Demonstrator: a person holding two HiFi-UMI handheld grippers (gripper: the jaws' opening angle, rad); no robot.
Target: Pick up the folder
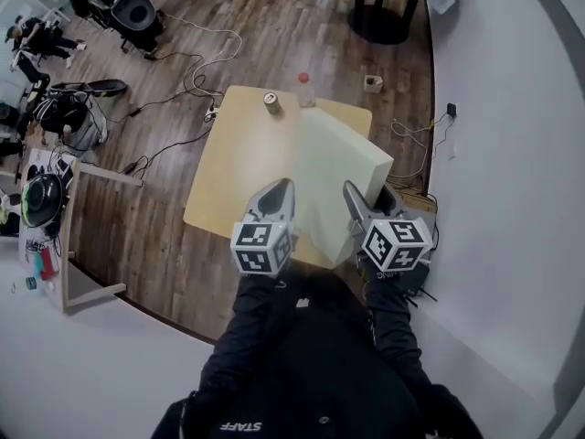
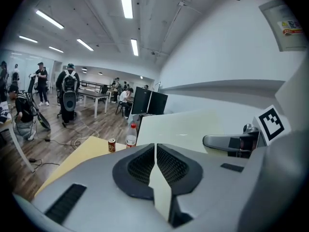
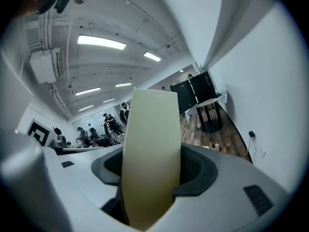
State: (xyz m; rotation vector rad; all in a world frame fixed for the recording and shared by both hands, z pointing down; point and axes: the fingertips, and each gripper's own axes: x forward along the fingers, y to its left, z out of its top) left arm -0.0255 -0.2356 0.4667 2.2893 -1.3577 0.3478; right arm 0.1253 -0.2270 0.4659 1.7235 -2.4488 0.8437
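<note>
A pale cream folder (image 1: 331, 174) hangs above the light wooden table (image 1: 233, 167), carried between both grippers. My left gripper (image 1: 277, 193) holds its left edge. In the left gripper view the jaws (image 2: 155, 151) are shut on a thin sheet edge, and the folder's broad face (image 2: 193, 125) stretches ahead. My right gripper (image 1: 354, 197) holds the right side. In the right gripper view the folder's wide edge (image 3: 153, 129) stands upright and fills the gap between the jaws, which press on it. The right gripper also shows in the left gripper view (image 2: 231, 142).
A drink can (image 1: 271, 101) and a plastic bottle (image 1: 305, 90) stand at the table's far edge. Cables trail over the wood floor on the left. A white wall (image 1: 512, 154) runs close on the right. A dark round table (image 1: 384, 16) stands beyond, and people stand far back in the room.
</note>
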